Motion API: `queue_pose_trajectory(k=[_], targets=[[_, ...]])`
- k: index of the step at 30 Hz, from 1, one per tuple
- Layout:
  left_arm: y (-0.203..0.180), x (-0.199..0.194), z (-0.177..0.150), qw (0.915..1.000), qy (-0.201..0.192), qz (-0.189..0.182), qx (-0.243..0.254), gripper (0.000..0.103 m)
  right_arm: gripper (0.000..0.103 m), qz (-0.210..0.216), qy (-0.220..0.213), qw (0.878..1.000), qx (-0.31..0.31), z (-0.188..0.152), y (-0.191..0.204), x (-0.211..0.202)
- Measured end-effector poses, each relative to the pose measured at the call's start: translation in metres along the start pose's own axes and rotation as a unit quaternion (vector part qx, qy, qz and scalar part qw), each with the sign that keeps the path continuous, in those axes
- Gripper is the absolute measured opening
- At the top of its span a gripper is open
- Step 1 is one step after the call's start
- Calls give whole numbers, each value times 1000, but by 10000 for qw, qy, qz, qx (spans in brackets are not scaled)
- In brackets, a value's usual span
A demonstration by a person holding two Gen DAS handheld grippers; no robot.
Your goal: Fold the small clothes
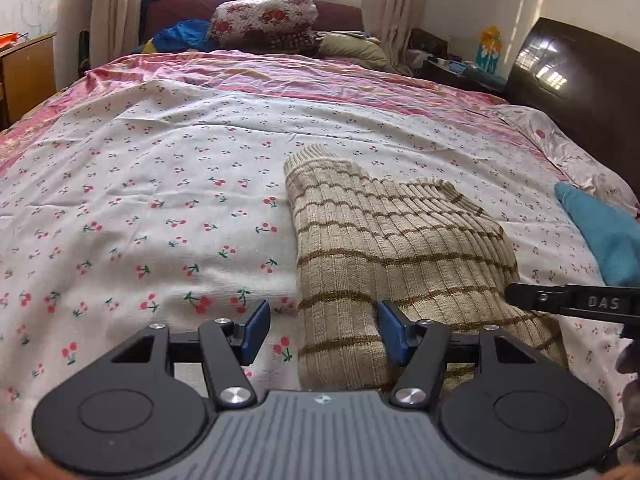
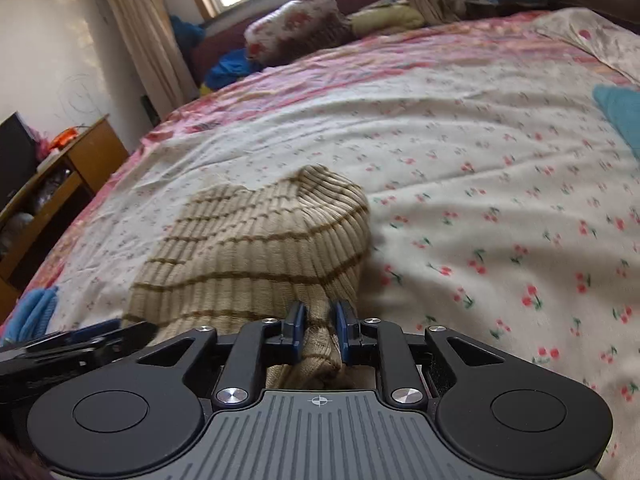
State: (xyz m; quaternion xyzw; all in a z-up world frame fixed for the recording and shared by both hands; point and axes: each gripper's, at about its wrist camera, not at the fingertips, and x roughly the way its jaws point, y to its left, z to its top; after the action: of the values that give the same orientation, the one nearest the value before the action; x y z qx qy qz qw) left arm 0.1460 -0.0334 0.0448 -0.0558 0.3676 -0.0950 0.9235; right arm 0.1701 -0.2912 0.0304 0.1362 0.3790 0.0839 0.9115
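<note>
A small beige ribbed knit garment with brown stripes lies partly folded on the cherry-print bedsheet. My left gripper is open, its jaws wide apart over the garment's near left edge, holding nothing. My right gripper is shut on the garment's near edge, with the knit bunched between the blue pads; the rest of the garment lies ahead of it. The right gripper's tip shows at the right edge of the left wrist view.
A teal cloth lies on the bed at the right, also in the right wrist view. A light blue cloth lies at the left. A dark headboard, a wooden cabinet and pillows border the bed.
</note>
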Motion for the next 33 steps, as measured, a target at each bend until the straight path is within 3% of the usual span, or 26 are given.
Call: queue_pose_trajectory(k=[3, 6, 9, 12, 19, 24, 33], targets=[[-2, -15, -1, 9998, -148, -22, 95, 64, 22, -7, -236, 9997, 18, -2, 5, -21], [-1, -17, -9, 9999, -53, -38, 83, 64, 22, 28, -393, 9991, -147, -12, 14, -41], [-2, -10, -19, 9997, 222, 40, 89, 64, 22, 61, -194, 9994, -297, -27, 19, -42], [-5, -6, -27, 9989, 407, 163, 176, 65, 23, -318, 119, 9987, -373, -35, 20, -27], [-9, -21, -34, 9987, 400, 152, 267, 64, 24, -440, -88, 9981, -419, -39, 28, -46], [-7, -24, -43, 9981, 536, 158, 240, 64, 25, -731, 150, 9963, -437, -54, 28, -37], [-5, -36, -56, 9982, 530, 107, 276, 64, 25, -855, -9, 9954, -434, -60, 35, -56]])
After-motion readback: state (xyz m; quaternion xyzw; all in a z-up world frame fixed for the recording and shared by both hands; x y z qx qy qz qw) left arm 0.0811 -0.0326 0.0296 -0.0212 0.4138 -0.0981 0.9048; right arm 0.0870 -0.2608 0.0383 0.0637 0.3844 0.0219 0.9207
